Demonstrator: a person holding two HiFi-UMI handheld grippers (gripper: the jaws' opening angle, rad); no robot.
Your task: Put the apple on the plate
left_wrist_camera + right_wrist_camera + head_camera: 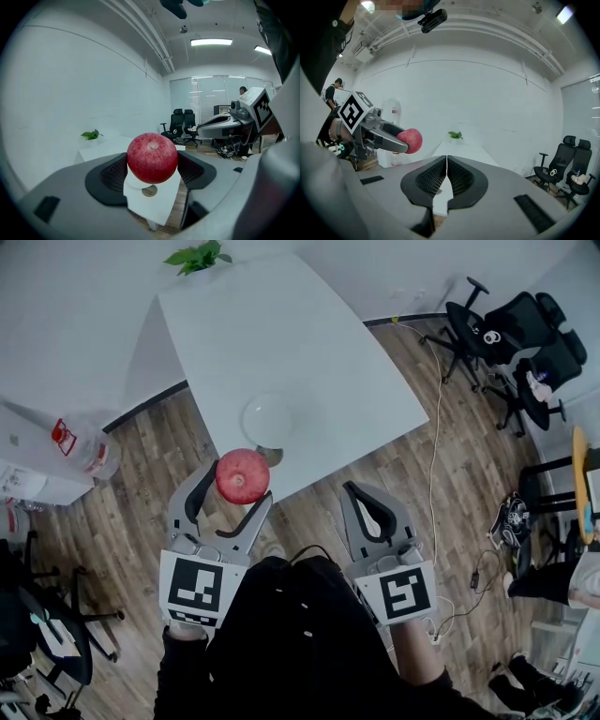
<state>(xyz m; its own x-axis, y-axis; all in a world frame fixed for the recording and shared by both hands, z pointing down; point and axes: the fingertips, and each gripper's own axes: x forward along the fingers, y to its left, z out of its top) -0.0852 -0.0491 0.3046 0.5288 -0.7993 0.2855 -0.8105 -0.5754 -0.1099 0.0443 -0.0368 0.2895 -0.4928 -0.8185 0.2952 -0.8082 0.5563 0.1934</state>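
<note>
Left gripper (pixel 236 486): nearest the head camera. Its fingers (pixel 110 176) stand about an apple's width apart and press the fruit from both sides.
Apple (pixel 152 157): red and whole, stem end up, carried in the air just off the near corner of the surface.
Plate (pixel 246 420): pale, round and bare, lying flat beside that same near corner, just beyond the apple.
Surface (pixel 281 334): white, with a small plant (pixel 199 256) at its far corner.
Step in hand: carry forward to the plate. It is probably best to keep the grip even, centre the apple over the plate, lower until it touches, and only then part the fingers so it does not roll.
Right gripper (pixel 367 498): its fingers (pixel 433 178) are pressed together with nothing between them, and it hangs off the near edge.
</note>
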